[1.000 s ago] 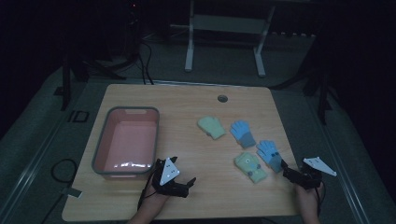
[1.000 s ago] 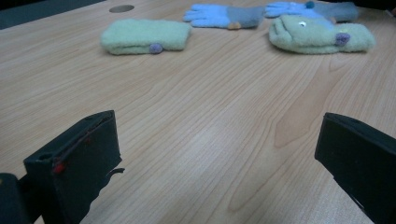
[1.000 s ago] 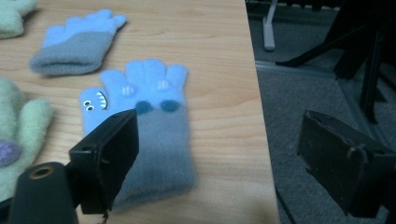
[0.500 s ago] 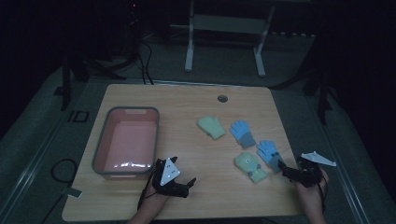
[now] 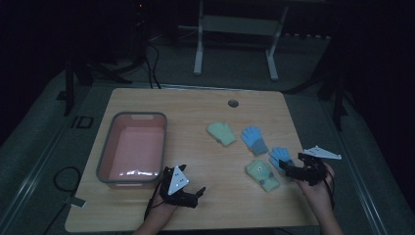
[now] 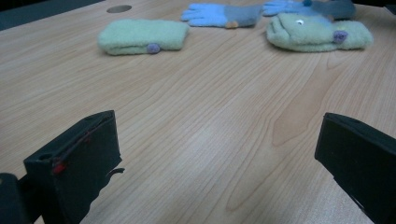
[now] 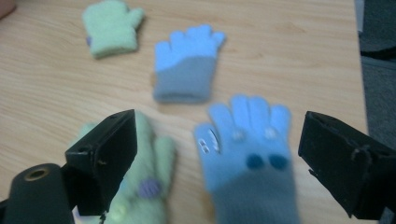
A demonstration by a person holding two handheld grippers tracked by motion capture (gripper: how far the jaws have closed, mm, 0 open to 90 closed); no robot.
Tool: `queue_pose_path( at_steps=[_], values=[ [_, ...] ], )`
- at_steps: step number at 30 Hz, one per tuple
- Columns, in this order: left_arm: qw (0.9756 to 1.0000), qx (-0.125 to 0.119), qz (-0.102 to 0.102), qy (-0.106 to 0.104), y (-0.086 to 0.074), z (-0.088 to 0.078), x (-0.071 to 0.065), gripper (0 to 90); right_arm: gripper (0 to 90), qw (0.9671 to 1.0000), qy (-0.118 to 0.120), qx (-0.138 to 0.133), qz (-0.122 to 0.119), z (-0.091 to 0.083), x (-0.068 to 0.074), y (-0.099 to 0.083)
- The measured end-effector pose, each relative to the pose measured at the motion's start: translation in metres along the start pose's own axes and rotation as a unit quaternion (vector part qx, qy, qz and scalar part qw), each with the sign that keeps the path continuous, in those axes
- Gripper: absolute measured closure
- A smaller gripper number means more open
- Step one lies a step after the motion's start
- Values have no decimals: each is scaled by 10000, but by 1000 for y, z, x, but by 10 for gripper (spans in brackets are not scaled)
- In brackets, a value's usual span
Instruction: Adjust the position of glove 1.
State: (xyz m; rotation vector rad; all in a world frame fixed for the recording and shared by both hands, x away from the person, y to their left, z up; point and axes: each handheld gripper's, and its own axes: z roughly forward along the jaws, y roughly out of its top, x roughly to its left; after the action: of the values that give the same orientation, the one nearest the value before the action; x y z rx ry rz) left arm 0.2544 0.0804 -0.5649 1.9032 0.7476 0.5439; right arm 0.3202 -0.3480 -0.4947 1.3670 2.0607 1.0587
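Four gloves lie on the right half of the wooden table point(image 5: 195, 112): a plain green mitten point(image 5: 221, 133), a blue-and-grey glove point(image 5: 254, 139), a second blue glove point(image 5: 280, 155) and a green mitten with a face point(image 5: 263, 174). My right gripper point(image 5: 285, 170) is open just above the near blue glove point(image 7: 250, 149), which lies between its jaws, with the face mitten point(image 7: 149, 186) under the left jaw. My left gripper point(image 5: 197, 195) rests low at the table's front, open and empty point(image 6: 217, 158), facing the mittens point(image 6: 140, 36) from a distance.
A pink tub with a grey rim point(image 5: 105, 152) stands on the left of the table, close behind my left gripper. A round cable hole point(image 5: 233, 103) sits near the far edge. The table's right edge lies just beyond my right hand.
My right gripper has moved forward and slightly left, closing in over the near blue glove. The left gripper has stayed put.
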Motion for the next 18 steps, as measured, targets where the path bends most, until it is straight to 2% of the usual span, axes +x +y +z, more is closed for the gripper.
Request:
queue_pose_path(
  at_steps=[4,11,18],
  values=[
    [10000,-1,4,-2,0,0,0,3,121,9998,104,18,-176,8,8,13],
    [10000,4,25,-4,0,0,0,3,143,9994,247,47,-230,23,14,30],
    [10000,3,12,-18,0,0,0,3,193,9982,410,147,-408,37,23,41]
  ],
)
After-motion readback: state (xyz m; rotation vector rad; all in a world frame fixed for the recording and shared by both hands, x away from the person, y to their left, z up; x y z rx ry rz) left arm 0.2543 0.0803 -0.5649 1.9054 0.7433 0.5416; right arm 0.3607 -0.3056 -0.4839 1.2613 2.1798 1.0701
